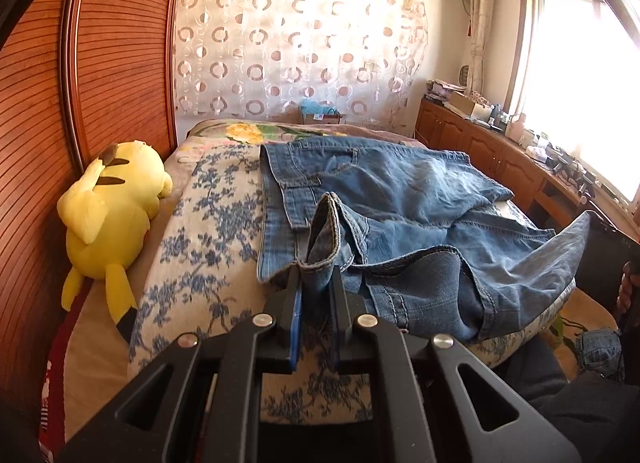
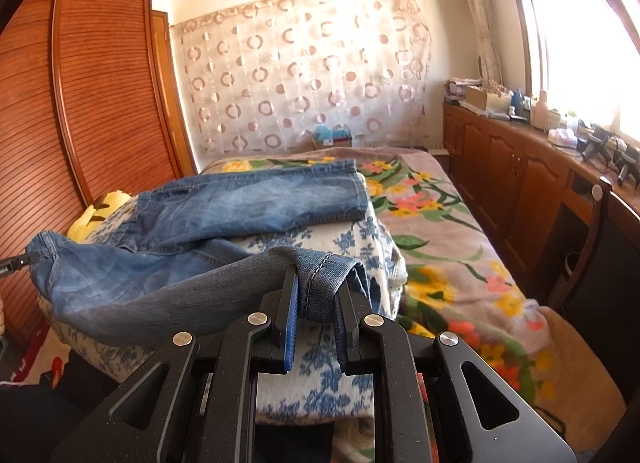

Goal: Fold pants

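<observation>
Denim fills the middle of both views: a pair of faded blue jeans (image 1: 400, 199) lies spread across a folded cream blanket with a blue floral print (image 1: 208, 223), which sits on the bed. The waistband end with its pocket lies toward the far side of the blanket, while the leg ends reach the near edge.

The left gripper (image 1: 316, 283) has its black fingers (image 1: 292, 295) closed on a hem of one leg, the cuff standing up in a bunched fold just beyond the blue pads. The right gripper (image 2: 316, 287) likewise has its fingers (image 2: 286, 295) pinched narrow on the other leg's hem, a stitched seam showing between the pads and the cloth draping over them. From that hem the denim (image 2: 160, 279) sags away to the left in a lifted swag, clear of the blanket at the near edge. In the right wrist view the tip of the left gripper shows at the far left edge, touching the other cuff.

A yellow plush toy with black-tipped ears (image 1: 108, 215) lies to the left of the blanket, against a reddish slatted wooden wardrobe (image 1: 116, 63). A bedspread with bright flowers (image 2: 448, 239) covers the bed to the right. A sheer curtain patterned with rings (image 1: 296, 43) hangs on the far wall, and a low wooden cabinet (image 2: 504, 167) runs under the window on the right.
</observation>
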A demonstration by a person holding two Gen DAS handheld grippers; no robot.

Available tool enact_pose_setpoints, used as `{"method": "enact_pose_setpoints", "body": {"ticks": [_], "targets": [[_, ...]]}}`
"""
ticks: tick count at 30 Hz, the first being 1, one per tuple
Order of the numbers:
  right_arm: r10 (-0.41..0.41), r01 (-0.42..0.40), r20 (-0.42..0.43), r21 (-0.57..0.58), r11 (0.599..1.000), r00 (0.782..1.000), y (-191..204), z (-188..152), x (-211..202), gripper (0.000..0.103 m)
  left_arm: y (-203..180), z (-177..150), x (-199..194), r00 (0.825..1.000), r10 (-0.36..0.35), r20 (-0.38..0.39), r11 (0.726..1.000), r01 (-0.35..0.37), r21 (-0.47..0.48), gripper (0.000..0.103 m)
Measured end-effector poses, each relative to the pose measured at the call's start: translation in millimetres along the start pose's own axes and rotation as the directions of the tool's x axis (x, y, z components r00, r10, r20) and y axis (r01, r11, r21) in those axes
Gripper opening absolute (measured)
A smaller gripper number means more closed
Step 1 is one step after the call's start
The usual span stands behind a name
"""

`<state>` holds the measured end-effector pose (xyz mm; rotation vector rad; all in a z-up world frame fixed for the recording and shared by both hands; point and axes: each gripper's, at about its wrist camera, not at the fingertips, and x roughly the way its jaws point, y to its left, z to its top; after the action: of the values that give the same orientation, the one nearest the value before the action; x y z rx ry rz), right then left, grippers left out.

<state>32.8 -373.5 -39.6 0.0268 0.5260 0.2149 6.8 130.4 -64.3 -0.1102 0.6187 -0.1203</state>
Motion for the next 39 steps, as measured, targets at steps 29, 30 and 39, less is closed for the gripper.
{"method": "enact_pose_setpoints", "body": {"ticks": [29, 30, 39], "targets": [[-0.025, 0.037, 0.121, -0.093, 0.995, 0.992, 9.2, 91.3, 42.6, 0.012, -0.6, 85.6, 42.3, 0.995, -0.008, 0.102, 1.000, 0.005, 0.031, 0.006], [-0.028, 0.038, 0.117, -0.091, 0.995, 0.993, 8.2, 92.0, 47.8, 0.012, 1.5, 87.4, 46.6, 0.995, -0.006, 0.101, 1.000, 0.003, 0.031, 0.006], [-0.032, 0.037, 0.088, -0.052, 0.998, 0.996, -3.4, 101.2, 85.4, 0.012, 12.0, 105.4, 79.9, 0.996, 0.007, 0.088, 1.000, -0.009, 0.022, 0.005]]}}
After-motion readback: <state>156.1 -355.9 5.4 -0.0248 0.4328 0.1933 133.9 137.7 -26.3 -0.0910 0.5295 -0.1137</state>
